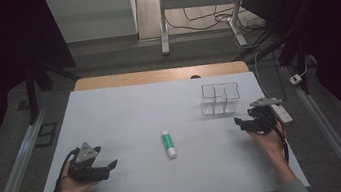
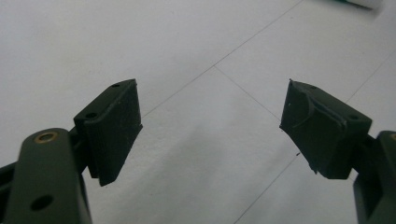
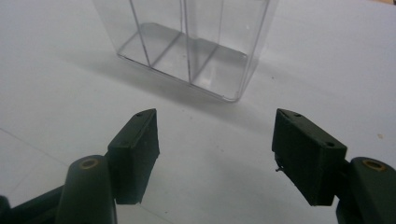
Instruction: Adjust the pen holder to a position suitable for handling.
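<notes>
I am holding one gripper in each hand over the white table (image 1: 124,107), and nothing is picked up yet. The glue stick (image 1: 168,143), white with a green label, is lying flat near the middle of the table, its length running from twelve o'clock to six o'clock. The clear plastic organizer (image 1: 220,98) is standing at about two o'clock from the glue stick, well apart from it.

My left gripper (image 1: 110,165) is resting at about eight o'clock from the glue stick, its fingers (image 2: 114,128) released, with bare table between them. My right gripper (image 1: 239,121) is waiting just beside the organizer, at its five o'clock. Its fingers (image 3: 135,154) are also spread and are grasping nothing.

I am judging this as the approach step, before any grasp. The next move is probably asking one gripper to travel to the glue stick, to turn across its narrow body, and to close there.

The right gripper view is showing the organizer's inner dividers (image 3: 187,42) and its transparent floor from close. The high view is giving the whole layout, which the gripper views are not giving.
</notes>
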`<state>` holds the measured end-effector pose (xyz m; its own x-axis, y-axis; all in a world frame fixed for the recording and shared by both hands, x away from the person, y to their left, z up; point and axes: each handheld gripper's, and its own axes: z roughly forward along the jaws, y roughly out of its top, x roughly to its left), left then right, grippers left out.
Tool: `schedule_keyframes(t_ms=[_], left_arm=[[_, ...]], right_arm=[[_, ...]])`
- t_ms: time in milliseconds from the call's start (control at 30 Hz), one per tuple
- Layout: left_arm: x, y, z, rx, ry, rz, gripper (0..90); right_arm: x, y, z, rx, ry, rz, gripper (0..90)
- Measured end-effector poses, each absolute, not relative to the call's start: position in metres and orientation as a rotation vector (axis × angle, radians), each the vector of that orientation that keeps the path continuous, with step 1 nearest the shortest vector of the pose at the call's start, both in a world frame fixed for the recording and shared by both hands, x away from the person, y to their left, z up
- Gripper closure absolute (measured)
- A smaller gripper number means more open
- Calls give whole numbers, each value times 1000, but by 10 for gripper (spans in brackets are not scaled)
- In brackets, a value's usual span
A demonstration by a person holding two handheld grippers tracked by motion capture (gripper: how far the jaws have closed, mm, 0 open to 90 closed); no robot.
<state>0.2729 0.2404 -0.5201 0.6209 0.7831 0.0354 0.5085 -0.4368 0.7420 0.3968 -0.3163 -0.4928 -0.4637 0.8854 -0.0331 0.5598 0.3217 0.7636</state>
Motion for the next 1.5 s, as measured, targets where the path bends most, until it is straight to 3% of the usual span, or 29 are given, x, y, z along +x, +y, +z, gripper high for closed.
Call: schedule_keyframes(t_ms=[400, 633, 900, 1500], left_arm=[[273, 240, -520, 2131, 1004, 492, 198], [273, 239, -521, 2139, 1010, 498, 198], [273, 239, -521, 2136, 1014, 502, 199], [271, 239, -520, 2139, 1017, 501, 201]], right_arm=[[415, -325, -495, 1335, 2099, 908, 492], [430, -328, -494, 1343, 2099, 907, 644], [445, -327, -490, 1330, 2084, 907, 886], [472, -316, -490, 1279, 2085, 939, 888]])
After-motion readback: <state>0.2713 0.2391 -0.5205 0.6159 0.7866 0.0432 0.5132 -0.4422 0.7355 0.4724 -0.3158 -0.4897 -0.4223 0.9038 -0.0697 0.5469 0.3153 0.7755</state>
